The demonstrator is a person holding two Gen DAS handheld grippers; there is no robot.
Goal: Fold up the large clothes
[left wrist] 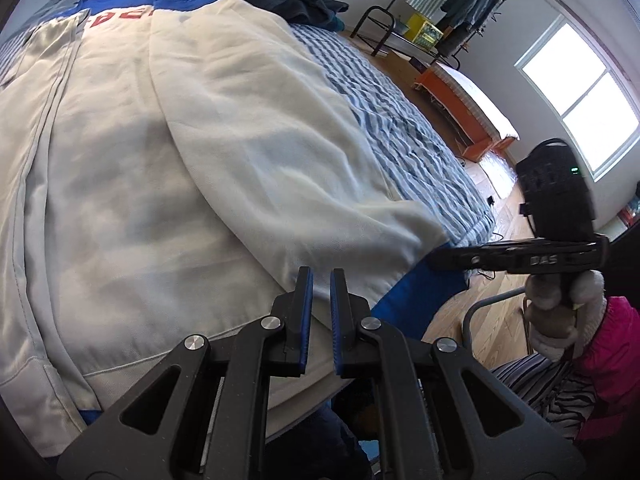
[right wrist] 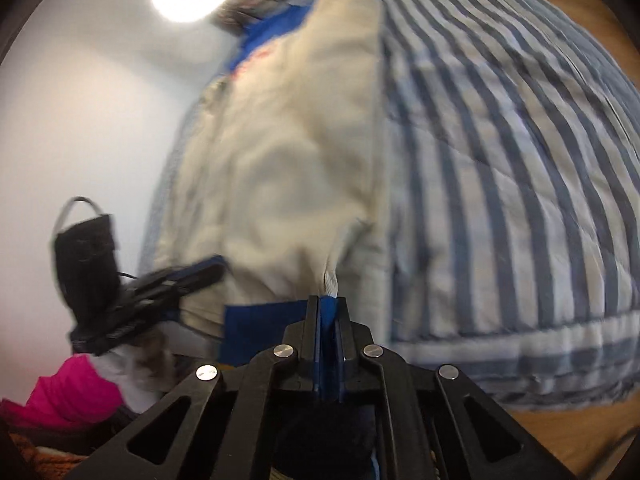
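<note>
Cream jacket (left wrist: 168, 152) spread flat on striped bed (left wrist: 400, 120); soft, limp, bulky. Right gripper (right wrist: 327, 308) clamped on blue hem (right wrist: 264, 320); left gripper (left wrist: 319, 280) nearly closed, empty. Best gripped at hem corners

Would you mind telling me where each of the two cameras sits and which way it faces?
Left wrist: on the left gripper, looking down its nearly shut fingers over the cream jacket on the striped bed; the right gripper and a hand show at the right.
Right wrist: on the right gripper, shut on the jacket's blue hem; the left gripper shows at the left.
Shared: jacket, bed, each other's gripper.
</note>
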